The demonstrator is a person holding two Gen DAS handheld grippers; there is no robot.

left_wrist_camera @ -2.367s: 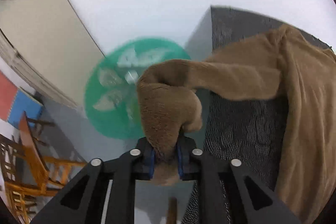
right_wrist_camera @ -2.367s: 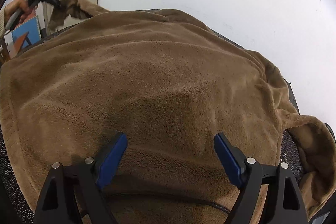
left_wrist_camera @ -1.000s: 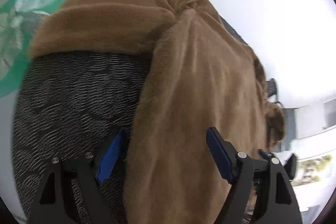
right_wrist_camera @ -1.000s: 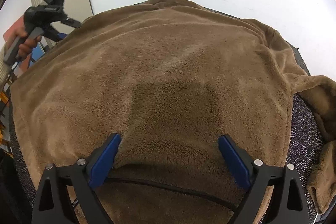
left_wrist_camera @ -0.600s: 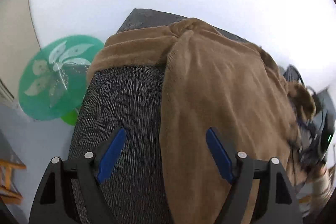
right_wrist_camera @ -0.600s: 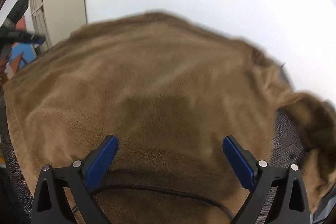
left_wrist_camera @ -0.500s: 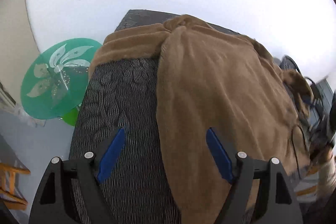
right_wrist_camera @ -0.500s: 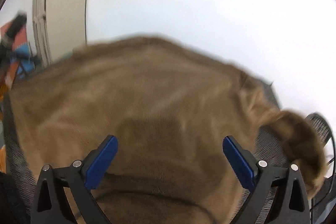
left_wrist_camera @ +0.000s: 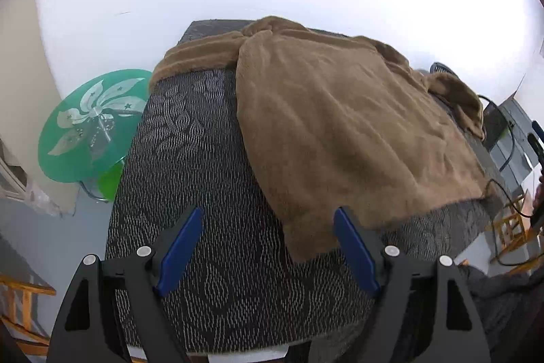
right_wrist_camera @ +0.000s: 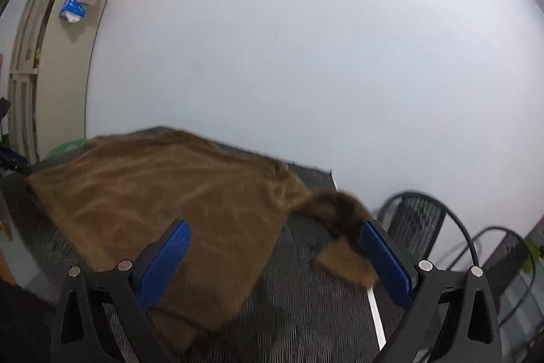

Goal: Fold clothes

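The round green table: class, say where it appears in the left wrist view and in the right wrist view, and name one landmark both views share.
Left wrist view: the green table stands at the left, beside the patterned tabletop's left edge, in full view.
Right wrist view: only a green sliver shows at the far left, behind the tabletop's far corner.
Shared landmark: the brown garment spread on the tabletop.

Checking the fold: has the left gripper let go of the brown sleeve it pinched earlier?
Yes. The left gripper is open and empty, back over the dark table; the sleeve lies at the far edge.
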